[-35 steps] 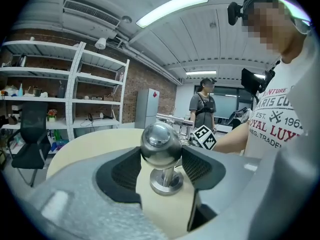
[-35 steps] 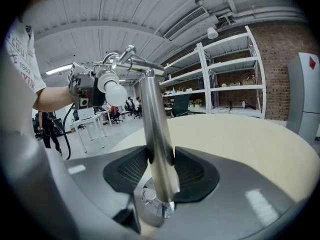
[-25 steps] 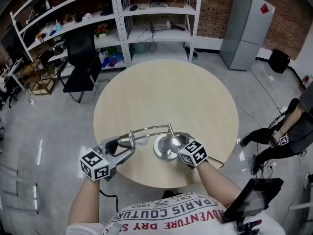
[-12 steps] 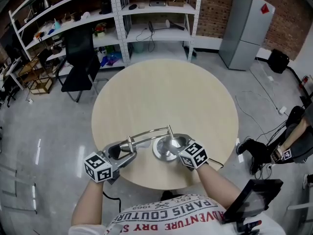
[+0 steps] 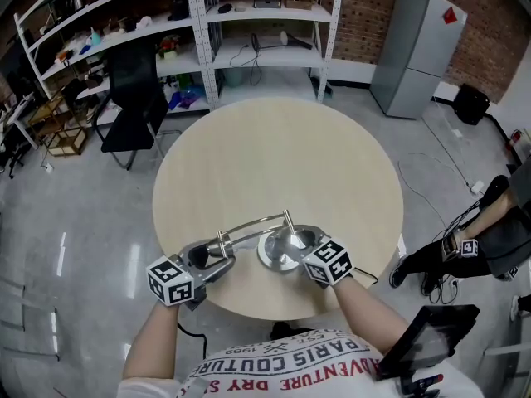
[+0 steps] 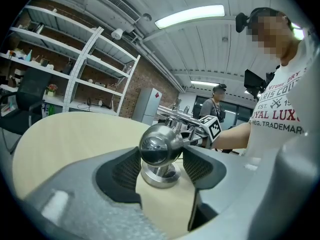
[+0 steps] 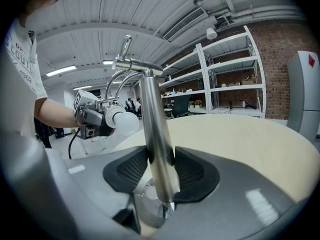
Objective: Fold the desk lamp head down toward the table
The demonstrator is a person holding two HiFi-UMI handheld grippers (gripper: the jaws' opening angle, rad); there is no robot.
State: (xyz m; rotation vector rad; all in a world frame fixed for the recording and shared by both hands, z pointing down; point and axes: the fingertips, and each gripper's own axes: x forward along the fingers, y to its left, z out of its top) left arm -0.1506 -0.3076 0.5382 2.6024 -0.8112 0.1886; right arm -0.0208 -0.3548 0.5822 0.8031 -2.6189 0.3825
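A chrome desk lamp stands near the front edge of the round wooden table. Its base carries an upright post, and a curved arm runs left from it to the lamp head. My left gripper is shut on the lamp head's chrome ball, a pad on each side, low over the tabletop. The white bulb sticks out past that gripper. My right gripper is shut on the post just above the base.
Metal shelves, a black chair and a grey cabinet stand beyond the table. A person crouches on the floor at the right. A dark tablet is at my lower right.
My left gripper has sunk a little with the lamp head in it. The right gripper has kept still. The person at the right has shifted.
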